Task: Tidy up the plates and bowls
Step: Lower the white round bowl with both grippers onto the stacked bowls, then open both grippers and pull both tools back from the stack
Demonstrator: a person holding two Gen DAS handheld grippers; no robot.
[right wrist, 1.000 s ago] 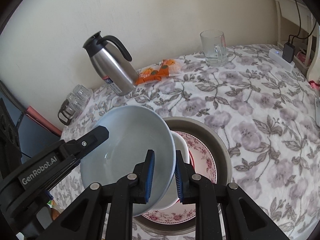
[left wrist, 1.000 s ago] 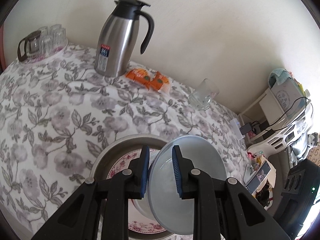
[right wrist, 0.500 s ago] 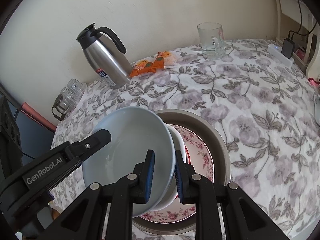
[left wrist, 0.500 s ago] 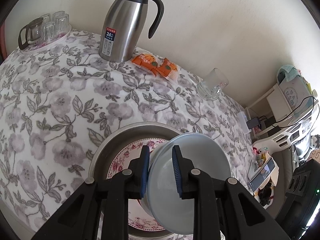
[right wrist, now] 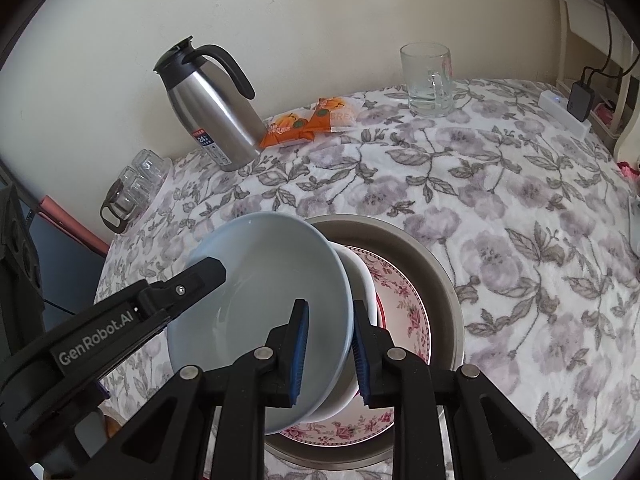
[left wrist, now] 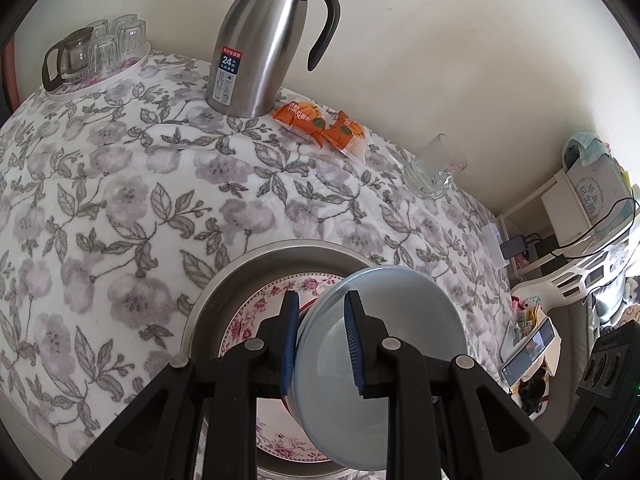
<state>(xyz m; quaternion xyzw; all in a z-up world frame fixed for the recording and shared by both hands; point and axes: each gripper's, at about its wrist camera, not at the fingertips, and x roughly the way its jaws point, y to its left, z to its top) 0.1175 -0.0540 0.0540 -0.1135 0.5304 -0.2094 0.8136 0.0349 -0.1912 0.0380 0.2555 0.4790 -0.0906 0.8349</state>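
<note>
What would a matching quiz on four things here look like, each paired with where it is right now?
Things:
1. blue bowl
2. floral plate
3. steel thermos jug
4. glass mug

Places:
A. flat inside the metal basin
B. standing alone, far right of the tablecloth
C. tilted, pinched at its rim by both claws
D. by the wall, next to the orange snack packets

Pairs: 1-C, 2-A, 3-D, 4-B

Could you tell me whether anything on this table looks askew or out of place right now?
Only the blue bowl: it sits tilted rather than nested flat on the white bowl over the floral plate, with both grippers astride its rim. Nothing appears spilled or broken.
</note>
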